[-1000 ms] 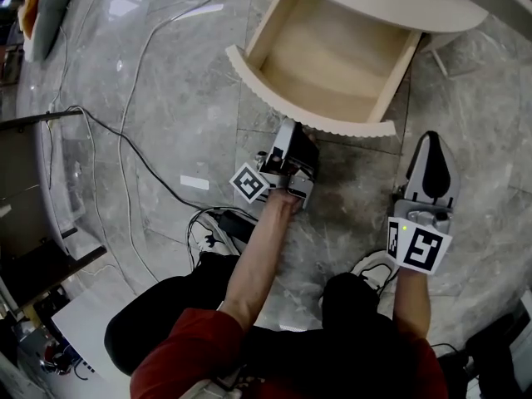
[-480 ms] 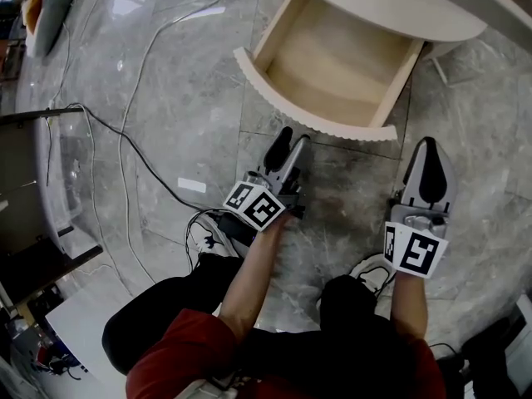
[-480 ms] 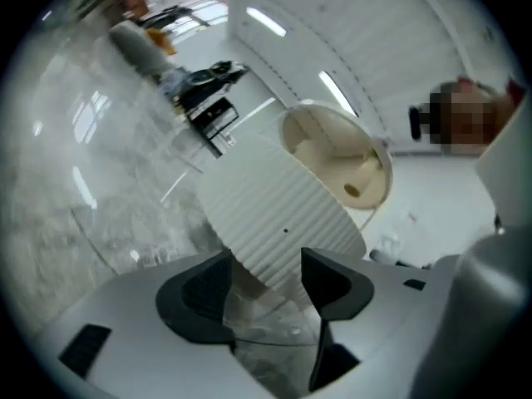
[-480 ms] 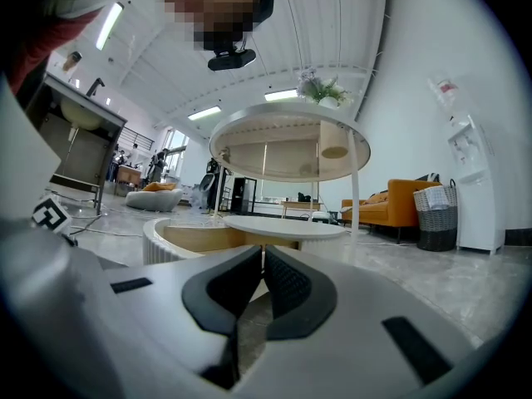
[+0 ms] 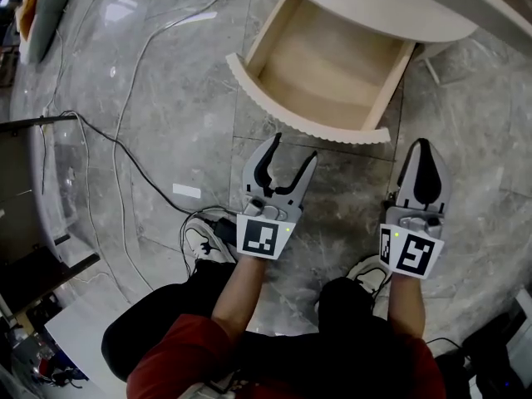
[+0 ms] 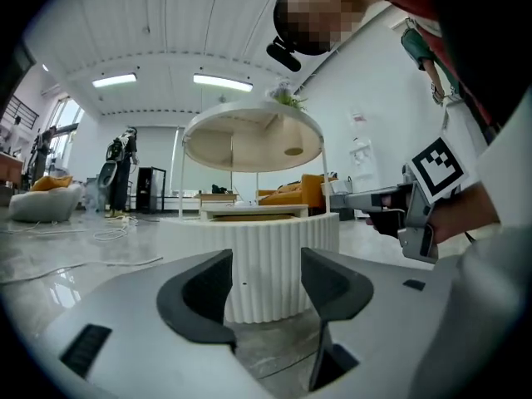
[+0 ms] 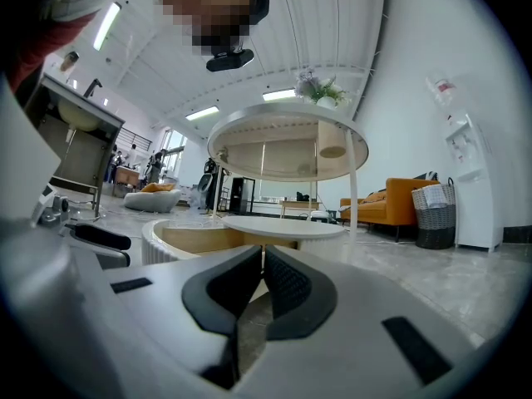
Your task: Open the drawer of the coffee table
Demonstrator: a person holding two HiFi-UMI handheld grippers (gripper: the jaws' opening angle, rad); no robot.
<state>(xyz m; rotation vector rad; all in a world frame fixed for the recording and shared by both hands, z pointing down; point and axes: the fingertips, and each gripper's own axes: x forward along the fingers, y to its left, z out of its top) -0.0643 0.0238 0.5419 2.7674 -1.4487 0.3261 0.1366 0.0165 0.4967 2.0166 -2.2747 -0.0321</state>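
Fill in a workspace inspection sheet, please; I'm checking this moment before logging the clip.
Surface: glossy grey marble floor.
Job's things: coffee table; its drawer stands pulled out, nothing inside.
Clutter: small white strip on the floor.
Grippers: left gripper open, empty, just short of the drawer front; right gripper shut, empty.
Cables: cables trail across the floor at left.
Surroundings: dark frame and cushion at the left edge.
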